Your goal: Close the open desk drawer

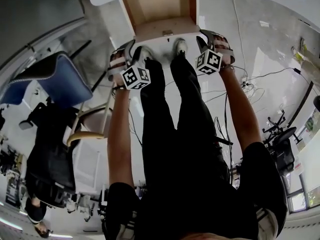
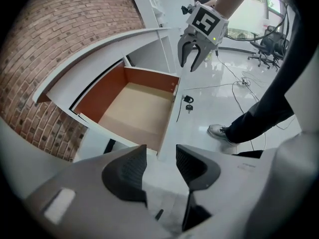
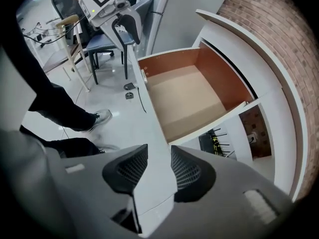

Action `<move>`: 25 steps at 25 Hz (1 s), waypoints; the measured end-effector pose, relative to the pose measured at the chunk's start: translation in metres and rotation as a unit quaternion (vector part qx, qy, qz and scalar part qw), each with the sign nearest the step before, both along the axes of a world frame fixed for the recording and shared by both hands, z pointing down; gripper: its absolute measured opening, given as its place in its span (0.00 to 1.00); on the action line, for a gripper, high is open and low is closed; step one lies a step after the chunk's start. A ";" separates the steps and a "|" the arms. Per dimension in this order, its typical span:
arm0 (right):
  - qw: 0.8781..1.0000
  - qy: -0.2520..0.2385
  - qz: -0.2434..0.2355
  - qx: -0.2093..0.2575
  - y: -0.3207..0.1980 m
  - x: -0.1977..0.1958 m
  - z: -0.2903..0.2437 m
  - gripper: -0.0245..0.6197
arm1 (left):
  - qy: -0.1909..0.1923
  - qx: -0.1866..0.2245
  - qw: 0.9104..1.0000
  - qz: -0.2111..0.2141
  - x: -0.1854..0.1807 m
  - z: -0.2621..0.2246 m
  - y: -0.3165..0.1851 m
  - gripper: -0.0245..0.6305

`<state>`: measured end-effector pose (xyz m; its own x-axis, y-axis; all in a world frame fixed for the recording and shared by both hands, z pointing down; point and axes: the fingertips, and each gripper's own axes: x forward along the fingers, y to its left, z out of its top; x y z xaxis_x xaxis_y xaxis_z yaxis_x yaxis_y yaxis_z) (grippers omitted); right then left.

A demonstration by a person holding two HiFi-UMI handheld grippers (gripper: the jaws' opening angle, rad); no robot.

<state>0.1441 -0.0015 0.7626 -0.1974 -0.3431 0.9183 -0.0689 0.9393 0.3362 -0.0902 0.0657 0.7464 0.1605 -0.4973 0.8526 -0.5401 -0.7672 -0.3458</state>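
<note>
- The left gripper point(image 2: 160, 157) holds nothing; its 2 jaws are spread wide astride the top edge of the white-fronted, brown-lined wooden drawer point(image 2: 170, 118).
- That drawer stands pulled well out of the curved white desk point(image 2: 99, 49).
- The right gripper point(image 3: 158, 159) is partly open, empty, and astride the same edge.
- Risk: uneven pushing could skew and jam the drawer, and the straddling jaws could get pinched under the desktop.

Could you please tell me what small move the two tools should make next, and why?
The drawer stands wide open, and the left tool and right tool, both open, each have the top edge of its front panel between their jaws. I would probably push both forward against that panel to slide it shut.
</note>
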 end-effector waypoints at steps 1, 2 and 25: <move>1.000 0.000 0.001 0.001 -0.001 0.001 0.001 0.27 | -0.002 -0.006 1.000 0.000 -0.001 0.006 0.000 0.33; 1.000 -0.001 0.004 0.003 -0.001 0.001 0.002 0.27 | -0.002 -0.009 1.000 0.000 -0.001 0.011 -0.001 0.31; 0.999 -0.009 -0.010 -0.031 -0.023 -0.006 -0.038 0.17 | -0.002 -0.019 1.000 0.024 -0.004 -0.032 -0.011 0.18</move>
